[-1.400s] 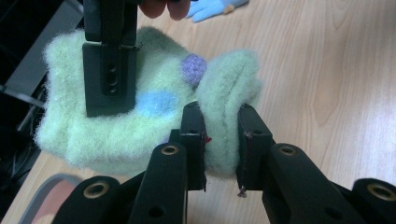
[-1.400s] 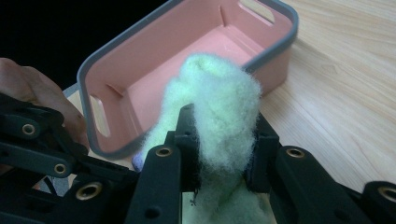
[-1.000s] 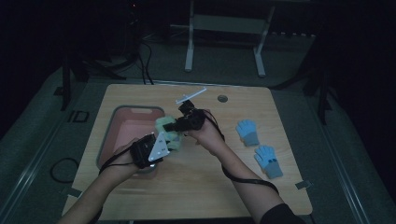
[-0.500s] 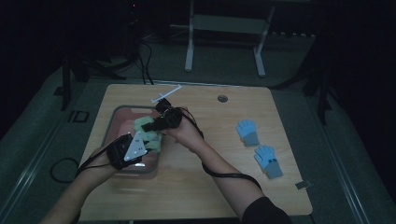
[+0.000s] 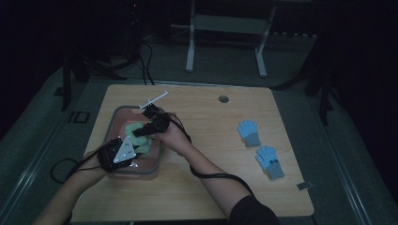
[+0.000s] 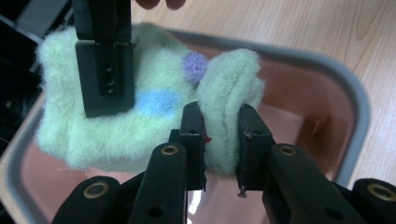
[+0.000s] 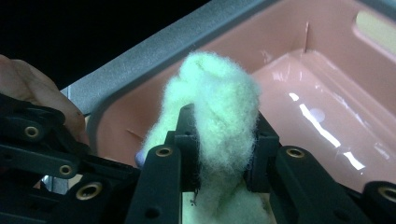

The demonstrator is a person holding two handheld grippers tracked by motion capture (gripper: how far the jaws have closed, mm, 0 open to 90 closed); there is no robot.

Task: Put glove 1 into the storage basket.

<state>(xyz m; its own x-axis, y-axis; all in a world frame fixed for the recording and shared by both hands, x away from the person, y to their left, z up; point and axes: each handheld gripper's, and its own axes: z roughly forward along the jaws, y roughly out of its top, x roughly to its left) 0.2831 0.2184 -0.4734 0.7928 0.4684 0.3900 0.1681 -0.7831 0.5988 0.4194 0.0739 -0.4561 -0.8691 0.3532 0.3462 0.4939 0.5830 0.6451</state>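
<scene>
High view: both grippers, left gripper (image 5: 133, 146) and right gripper (image 5: 141, 132), pinch the green fuzzy glove (image 6: 140, 121) over the pink bin (image 5: 152, 164); lower evenly, release together.

In the high view the hands and grippers cover most of the sock (image 5: 141, 140), and its spots are too small to tell. The left gripper (image 6: 219, 140) hides the sock's lower edge. In the right gripper view the tub (image 7: 196, 37) is cut off at the edges.
</scene>
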